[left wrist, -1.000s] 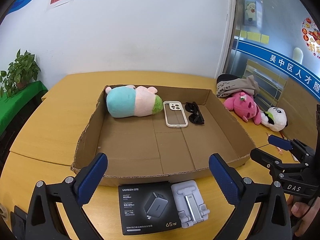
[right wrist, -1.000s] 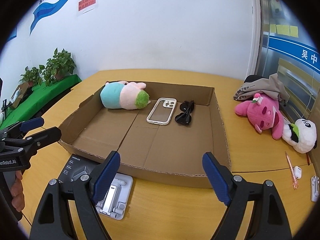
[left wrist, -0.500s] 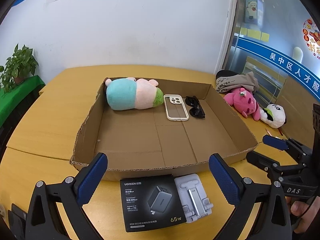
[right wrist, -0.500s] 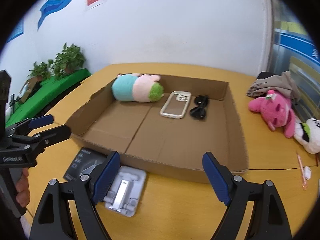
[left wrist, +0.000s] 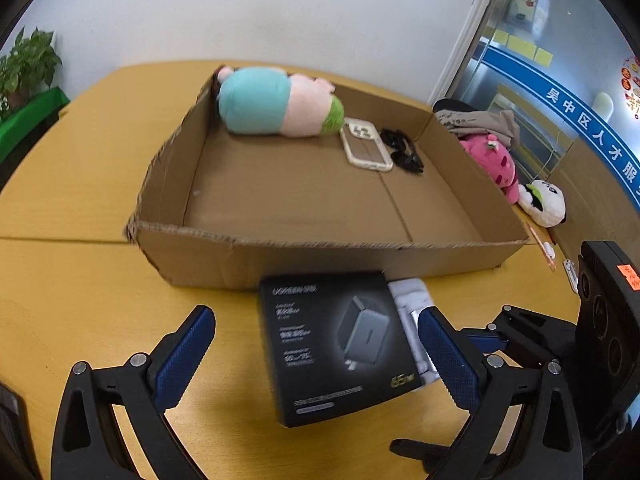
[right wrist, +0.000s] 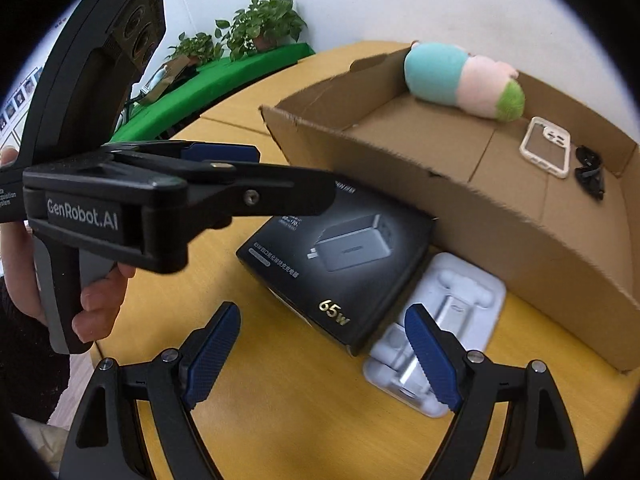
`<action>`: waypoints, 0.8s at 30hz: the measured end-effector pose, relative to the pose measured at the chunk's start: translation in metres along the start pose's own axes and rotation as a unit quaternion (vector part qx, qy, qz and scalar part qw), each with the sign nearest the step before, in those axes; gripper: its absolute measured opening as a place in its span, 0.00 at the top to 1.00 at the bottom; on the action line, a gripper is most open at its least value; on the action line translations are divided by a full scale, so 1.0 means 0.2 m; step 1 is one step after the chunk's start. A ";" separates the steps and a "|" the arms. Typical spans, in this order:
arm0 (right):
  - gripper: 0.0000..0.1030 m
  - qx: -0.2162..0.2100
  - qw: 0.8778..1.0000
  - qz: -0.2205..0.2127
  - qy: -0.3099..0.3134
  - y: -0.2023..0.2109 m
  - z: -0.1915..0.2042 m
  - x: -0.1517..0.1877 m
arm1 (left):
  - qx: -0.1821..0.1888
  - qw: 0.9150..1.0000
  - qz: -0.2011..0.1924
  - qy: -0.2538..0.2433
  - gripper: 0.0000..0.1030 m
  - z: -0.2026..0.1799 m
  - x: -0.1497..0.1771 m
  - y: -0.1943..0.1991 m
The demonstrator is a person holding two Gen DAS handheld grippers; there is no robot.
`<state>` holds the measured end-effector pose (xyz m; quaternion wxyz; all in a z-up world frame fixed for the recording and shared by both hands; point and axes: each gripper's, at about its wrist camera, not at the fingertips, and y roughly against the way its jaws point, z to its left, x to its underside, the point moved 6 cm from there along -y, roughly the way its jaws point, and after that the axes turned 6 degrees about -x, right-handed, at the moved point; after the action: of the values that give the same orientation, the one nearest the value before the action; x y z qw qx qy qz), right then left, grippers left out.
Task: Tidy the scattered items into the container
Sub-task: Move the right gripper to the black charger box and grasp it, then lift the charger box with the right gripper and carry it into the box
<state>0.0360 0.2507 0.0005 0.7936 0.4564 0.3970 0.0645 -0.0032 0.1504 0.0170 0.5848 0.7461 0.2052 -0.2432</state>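
A black charger box (left wrist: pixel 340 344) (right wrist: pixel 340 256) lies on the table in front of the shallow cardboard box (left wrist: pixel 280 256) (right wrist: pixel 520 248). A white phone stand (right wrist: pixel 436 328) (left wrist: pixel 412 304) lies beside it. My left gripper (left wrist: pixel 316 352) is open, low over the charger box, which lies between its fingers. My right gripper (right wrist: pixel 320 356) is open, just short of the charger box and the stand. Inside the cardboard box lie a teal and pink plush (left wrist: pixel 276 108), a phone case (left wrist: pixel 366 144) and sunglasses (left wrist: pixel 404 152).
A pink plush (left wrist: pixel 492 160), a panda plush (left wrist: pixel 546 202) and a grey cloth (left wrist: pixel 476 120) lie right of the cardboard box. A pen (left wrist: pixel 540 246) and small white items lie near its right corner. Potted plants (right wrist: pixel 260 28) stand on a green surface at the left.
Both grippers have dropped down and forward toward the charger box and stand. The right gripper has swung left, so the left gripper now fills its upper left view. Both stay open.
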 end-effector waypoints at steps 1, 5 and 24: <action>0.18 0.001 1.000 0.004 0.000 -0.03 0.00 0.00 | 0.001 1.000 0.005 0.004 0.00 0.02 0.01 -0.02; 0.19 0.008 1.000 0.011 -0.010 -0.13 -0.02 0.00 | 0.018 0.999 0.034 0.023 0.04 0.06 0.07 -0.11; 0.28 0.034 0.999 -0.023 -0.016 -0.03 0.04 -0.04 | 0.044 0.998 0.033 0.022 0.34 -0.01 0.10 -0.01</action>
<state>0.0340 0.2381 0.0016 0.7852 0.4748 0.3967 0.0249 0.0124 0.1522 0.0041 0.5544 0.7829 0.1822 -0.2158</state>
